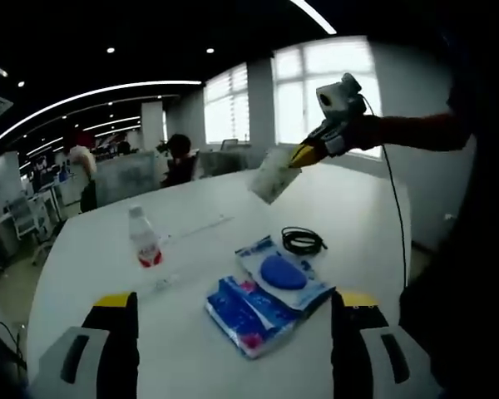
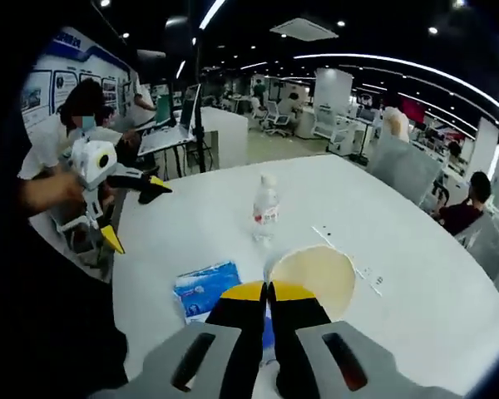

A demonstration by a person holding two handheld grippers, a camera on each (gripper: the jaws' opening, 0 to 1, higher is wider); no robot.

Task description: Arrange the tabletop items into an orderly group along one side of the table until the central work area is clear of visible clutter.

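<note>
The right gripper [image 2: 268, 293] has its jaws pressed together on the edge of a pale flat packet [image 2: 316, 278], which it holds in the air above the surface [image 2: 416, 283]. In the left gripper view the same right gripper [image 1: 298, 158] stands at the upper right of the frame, and the packet [image 1: 272, 174] hangs from it, tilted, well above the white top.

The left gripper [image 1: 233, 320] has its jaws spread wide with nothing between them. Straight ahead of them, near the bottom centre of the frame, lies a blue and white wipes pack [image 1: 251, 314], and touching it, a second packet with a blue oval pad [image 1: 284, 273]. Their long axis runs from lower left to upper right of the frame, so I judge the left gripper is the nearer one for these two. A coiled black cable [image 1: 303, 241] lies just behind them, and a small water bottle [image 1: 144, 238] stands upright further to the left, apart from the rest.

In the right gripper view the jaws cover part of the wipes pack [image 2: 206, 287], and the left gripper [image 2: 116, 195] shows at the left edge of the frame. What the held packet contains is hard to make out, and the small pale scraps on the surface near it are too small to name.
</note>
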